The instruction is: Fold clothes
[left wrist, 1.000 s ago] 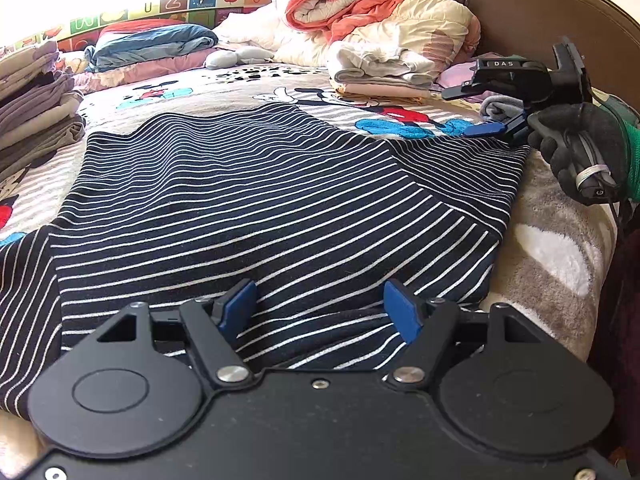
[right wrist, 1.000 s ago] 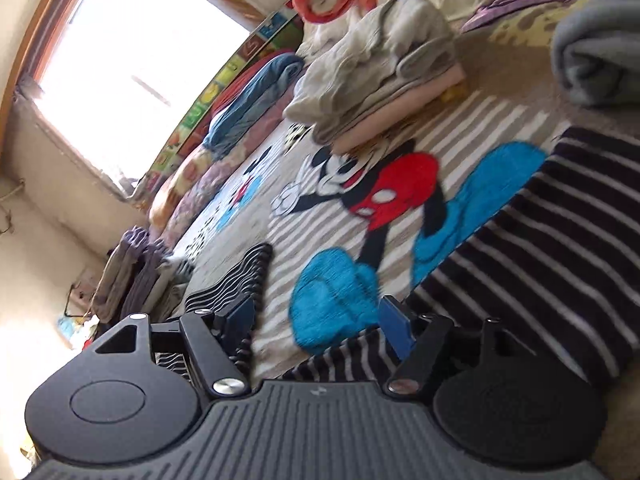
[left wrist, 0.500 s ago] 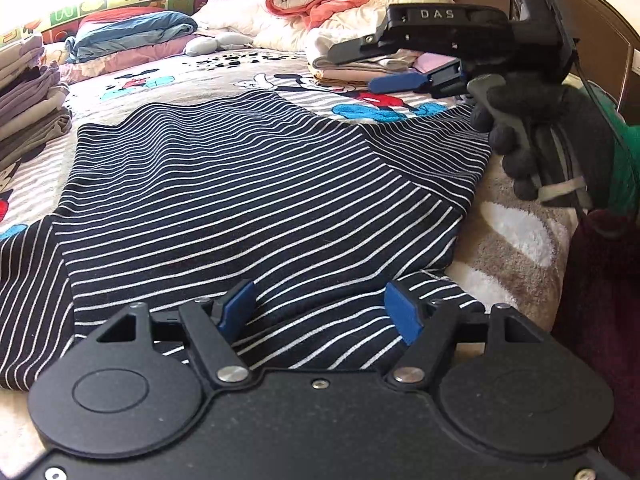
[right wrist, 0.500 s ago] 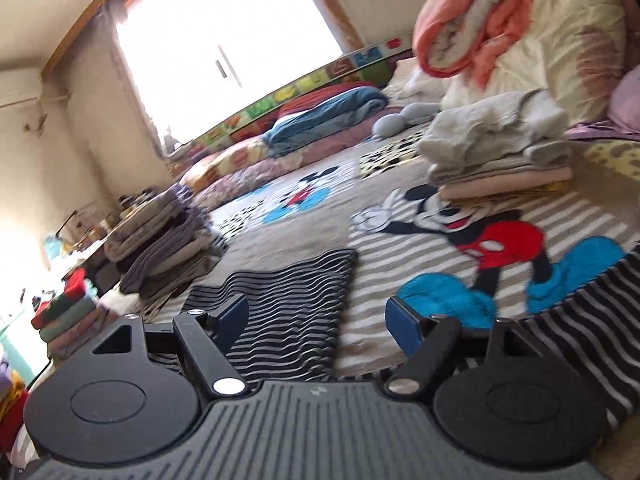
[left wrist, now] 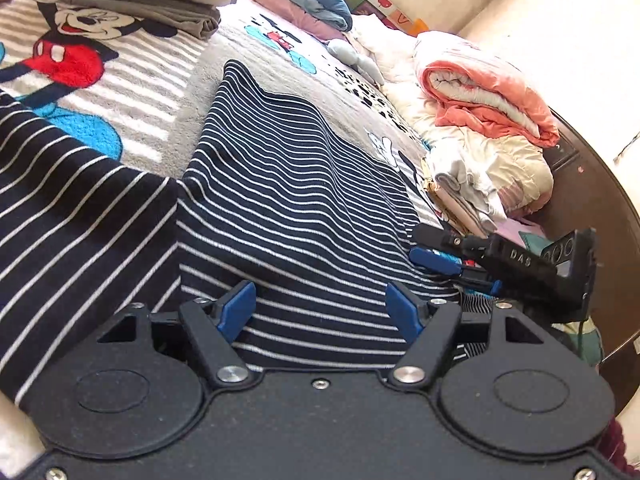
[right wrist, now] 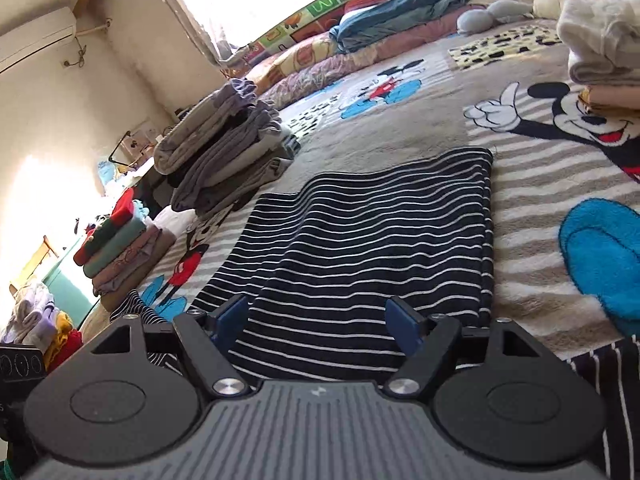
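Observation:
A navy shirt with thin white stripes [left wrist: 288,200] lies spread on the Mickey Mouse blanket [left wrist: 132,80]; it also shows in the right wrist view [right wrist: 380,232]. My left gripper [left wrist: 322,310] is open, low over the shirt's near edge, cloth between its blue pads. My right gripper [right wrist: 320,318] is open too, over the near edge of the shirt. The right gripper also shows in the left wrist view [left wrist: 452,268], at the shirt's right edge. A striped sleeve [left wrist: 72,216] lies to the left.
Stacks of folded clothes stand on the bed: grey ones [right wrist: 228,152], a coloured pile [right wrist: 120,248], a pale pile [left wrist: 472,196]. A rolled pink quilt [left wrist: 484,92] and pillows [right wrist: 400,8] lie at the back. The dark headboard [left wrist: 592,208] is on the right.
Both grippers have swung round and dropped low to the shirt's near edge. The right gripper came down from above the shirt's corner. Both stay open.

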Motion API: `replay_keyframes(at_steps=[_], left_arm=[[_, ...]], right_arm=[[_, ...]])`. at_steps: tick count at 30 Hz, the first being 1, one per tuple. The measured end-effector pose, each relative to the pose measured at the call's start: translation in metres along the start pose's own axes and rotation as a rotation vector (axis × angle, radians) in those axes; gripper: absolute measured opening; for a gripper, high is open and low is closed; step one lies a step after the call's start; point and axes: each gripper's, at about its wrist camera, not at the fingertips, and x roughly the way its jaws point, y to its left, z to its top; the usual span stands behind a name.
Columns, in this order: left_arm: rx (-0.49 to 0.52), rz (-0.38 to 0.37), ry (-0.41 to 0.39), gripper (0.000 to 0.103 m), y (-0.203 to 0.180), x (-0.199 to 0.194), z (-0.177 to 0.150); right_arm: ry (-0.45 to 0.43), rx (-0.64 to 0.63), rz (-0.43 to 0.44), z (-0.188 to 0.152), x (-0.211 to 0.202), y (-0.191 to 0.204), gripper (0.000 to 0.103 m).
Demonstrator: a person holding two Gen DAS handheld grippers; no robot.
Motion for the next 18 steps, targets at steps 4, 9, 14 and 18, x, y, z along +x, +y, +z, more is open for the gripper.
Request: replay_keyframes(at_steps=[4, 9, 14, 18], left_arm=[[-0.121, -0.039, 0.015, 0.073, 0.019, 0.011, 0.035], [0.027, 0.043, -0.014, 0.072, 0.012, 0.019, 0.084], [0.167, 0.163, -0.006, 0.068, 0.021, 0.049, 0.127], [0.151, 0.197, 0.021, 0.059, 0.039, 0.077, 0.143]], right_arm=[[0.041, 0.004, -0.016, 0.012, 0.017, -0.014, 0.076], [-0.009, -0.014, -0.047, 0.047, 0.018, -0.023, 0.079], [-0.079, 0.009, -0.089, 0.082, 0.020, -0.048, 0.080], [-0.086, 0.032, -0.115, 0.092, 0.036, -0.068, 0.080]])
